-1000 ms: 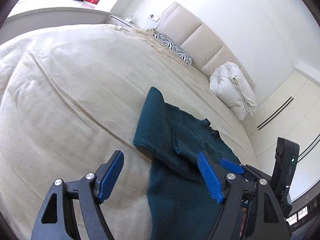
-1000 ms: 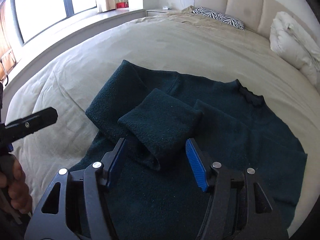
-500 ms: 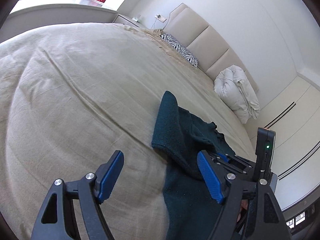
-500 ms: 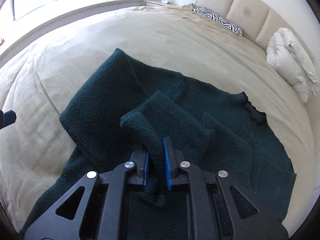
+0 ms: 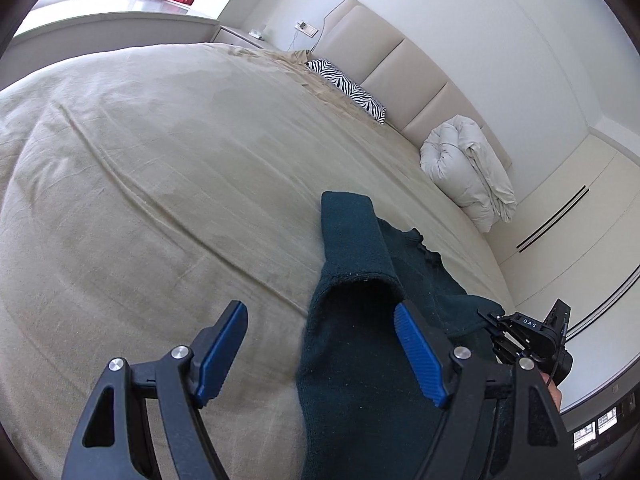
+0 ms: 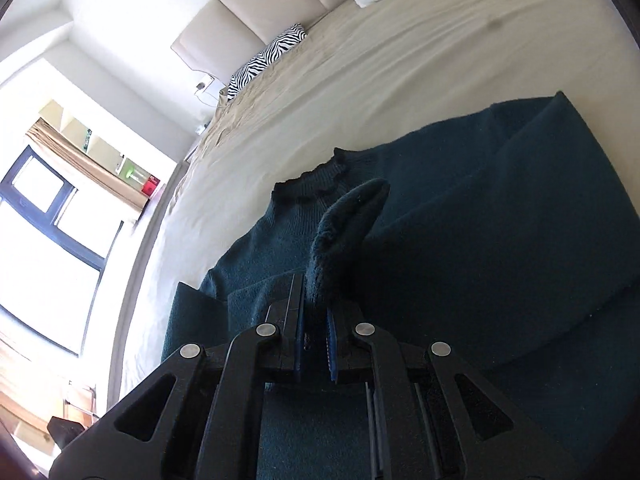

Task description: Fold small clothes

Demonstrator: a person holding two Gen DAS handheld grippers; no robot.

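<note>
Since the bed (image 5: 168, 168) is the biggest flat thing in the room, it makes sense as the folding surface, and the beige cover is smooth enough that nothing bunches under the work. Pushed back by the headboard are a rolled white duvet (image 5: 468, 168) and a zebra pillow (image 5: 348, 88), I'd guess parked there so the near half is free.

The sweater (image 6: 460, 248) is the dark teal knit, spread mostly flat on the near side of the bed, neckline (image 6: 316, 184) pointing toward the headboard end. In the left view one sleeve (image 5: 352, 236) lies folded in over the body, its open cuff facing the camera.

The right gripper (image 6: 316, 344) has its jaws nearly closed, pinching a fold of that thick knit, which sticks up past the blue pads like a little hump. Looks to me like it's gripping the sleeve end so it can be dragged across the body for the next fold. The view is rolled way over, window sideways, so the wrist is twisted.

The left gripper (image 5: 328, 356) has jaws standing wide with nothing in them, hovering over the sweater's left edge where teal meets beige. My read is it's waiting to pin or grab that side
</note>
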